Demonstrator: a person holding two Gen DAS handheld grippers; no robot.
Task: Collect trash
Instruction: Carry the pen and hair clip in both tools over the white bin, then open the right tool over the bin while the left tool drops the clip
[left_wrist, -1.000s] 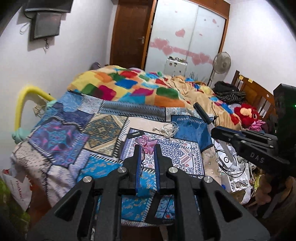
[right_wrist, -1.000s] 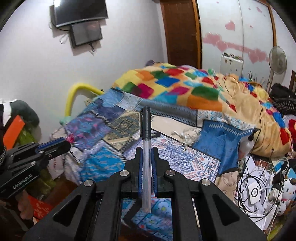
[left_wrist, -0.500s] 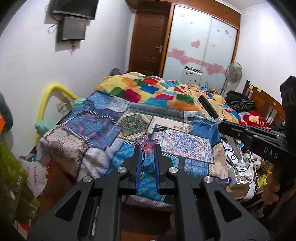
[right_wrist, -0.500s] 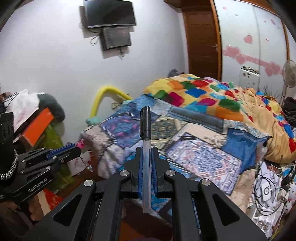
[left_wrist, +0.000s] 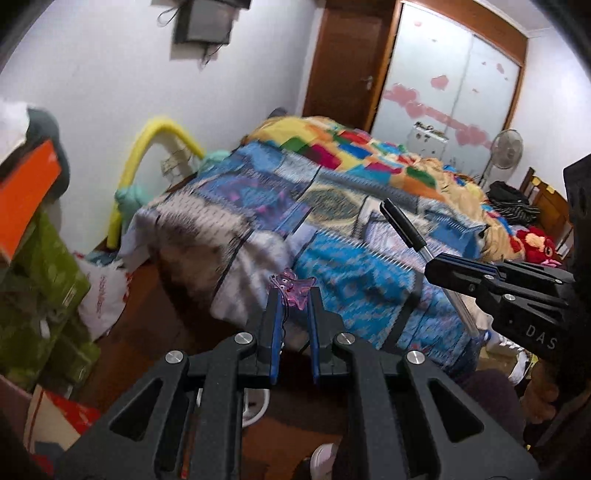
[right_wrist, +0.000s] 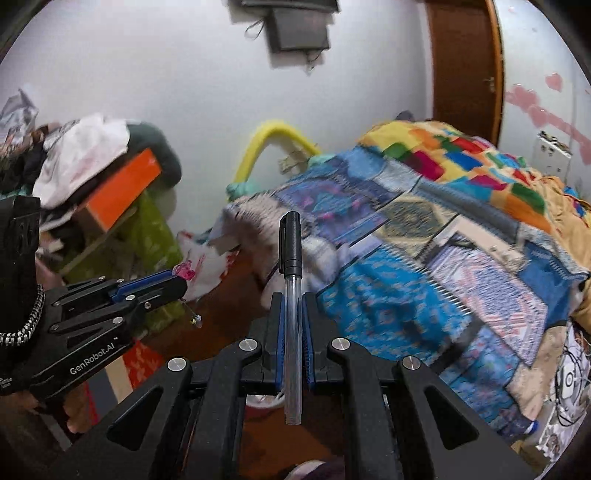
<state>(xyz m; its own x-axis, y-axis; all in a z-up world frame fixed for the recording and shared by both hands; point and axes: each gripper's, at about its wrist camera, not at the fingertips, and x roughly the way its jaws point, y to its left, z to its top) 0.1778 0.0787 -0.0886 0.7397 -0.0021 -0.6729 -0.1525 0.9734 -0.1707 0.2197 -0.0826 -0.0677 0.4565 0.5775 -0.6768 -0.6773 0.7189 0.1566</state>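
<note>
A cluttered bedroom with white walls and a brown floor

A bed (left_wrist: 332, 206) fills the middle, spread with a blue patterned patchwork cover and, farther back, a blanket (left_wrist: 354, 147) of bright coloured squares. A dark wooden door (left_wrist: 347, 62) stands beside a frosted sliding wardrobe (left_wrist: 454, 85) dotted with pink hearts. A dark screen (right_wrist: 299, 29) hangs on the white wall (right_wrist: 147, 74). A yellow foam tube (right_wrist: 273, 136) arches by the bed. A pedestal fan (left_wrist: 506, 147) stands at the far right, green boxes (left_wrist: 33, 295) stack at the left.
</note>
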